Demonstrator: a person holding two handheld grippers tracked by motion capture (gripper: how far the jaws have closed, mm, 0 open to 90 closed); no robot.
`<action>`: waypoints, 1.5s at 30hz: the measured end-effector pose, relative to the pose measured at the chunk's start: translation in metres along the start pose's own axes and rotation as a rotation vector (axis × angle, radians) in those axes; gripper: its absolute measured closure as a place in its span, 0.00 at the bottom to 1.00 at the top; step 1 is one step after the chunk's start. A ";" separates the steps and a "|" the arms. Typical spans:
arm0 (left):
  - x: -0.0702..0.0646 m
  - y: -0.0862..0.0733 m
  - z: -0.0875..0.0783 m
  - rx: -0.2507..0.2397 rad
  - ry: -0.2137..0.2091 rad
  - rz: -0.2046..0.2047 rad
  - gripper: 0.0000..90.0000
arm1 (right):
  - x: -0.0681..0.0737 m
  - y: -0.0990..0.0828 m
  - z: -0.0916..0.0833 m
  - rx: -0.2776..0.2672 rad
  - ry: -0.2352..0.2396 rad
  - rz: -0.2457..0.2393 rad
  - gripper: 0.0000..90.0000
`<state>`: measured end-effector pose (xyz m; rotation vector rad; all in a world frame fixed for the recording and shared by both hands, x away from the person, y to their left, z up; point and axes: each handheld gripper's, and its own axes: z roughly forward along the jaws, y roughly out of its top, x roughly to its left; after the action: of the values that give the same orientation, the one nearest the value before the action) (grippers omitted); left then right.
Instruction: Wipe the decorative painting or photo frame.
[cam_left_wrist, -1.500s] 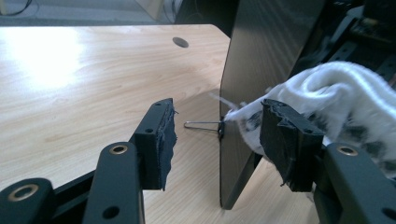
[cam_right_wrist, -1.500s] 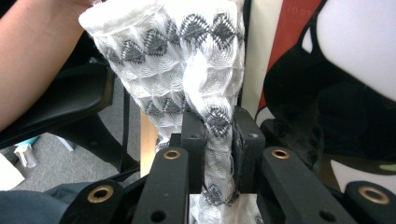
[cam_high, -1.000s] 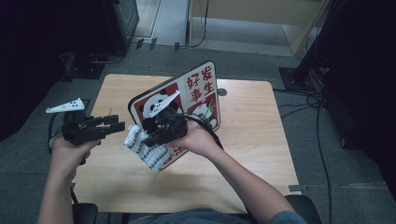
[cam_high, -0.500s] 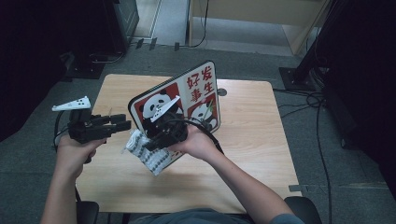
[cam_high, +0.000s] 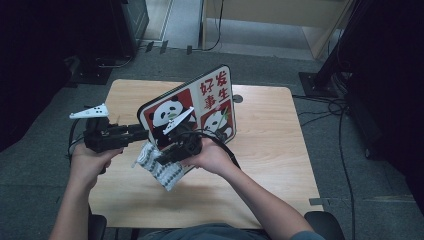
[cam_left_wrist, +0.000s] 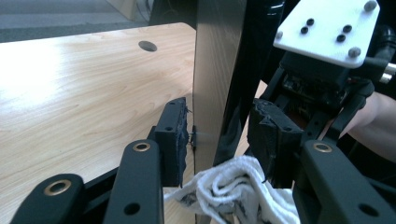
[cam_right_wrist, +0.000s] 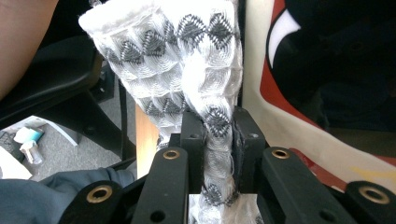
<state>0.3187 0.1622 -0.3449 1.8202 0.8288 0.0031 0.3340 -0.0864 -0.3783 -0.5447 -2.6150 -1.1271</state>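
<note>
While the high view has the right gripper (cam_high: 167, 152) holding a cloth (cam_high: 159, 167) against the tilted tray (cam_high: 187, 112) over the table (cam_high: 270, 130), its own view shows black jaws pinching a bunched fold. From the left gripper (cam_left_wrist: 219, 140), closing jaws straddle the tray's edge, one pad (cam_left_wrist: 173, 135) touching, the other apart.

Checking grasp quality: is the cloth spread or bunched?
Bunched: the cloth is gathered into a twist, pinched between the right hand-held gripper jaws.

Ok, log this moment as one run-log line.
right hand-held gripper: shut on cloth | left hand-held gripper: closing around panda tray edge, pads not yet pressing | tray: tilted up
</note>
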 end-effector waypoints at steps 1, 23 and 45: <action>0.000 0.000 0.002 -0.002 -0.001 -0.005 0.65 | 0.000 -0.001 0.000 0.001 -0.001 -0.003 0.87; 0.000 -0.004 0.014 0.017 -0.030 -0.009 0.80 | -0.005 -0.014 0.008 0.004 0.002 0.004 0.87; -0.002 -0.005 0.016 0.038 -0.031 0.002 0.86 | -0.011 -0.028 0.017 0.002 0.007 0.012 0.87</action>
<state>0.3208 0.1485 -0.3552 1.8521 0.8101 -0.0395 0.3306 -0.0945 -0.4116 -0.5545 -2.6035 -1.1206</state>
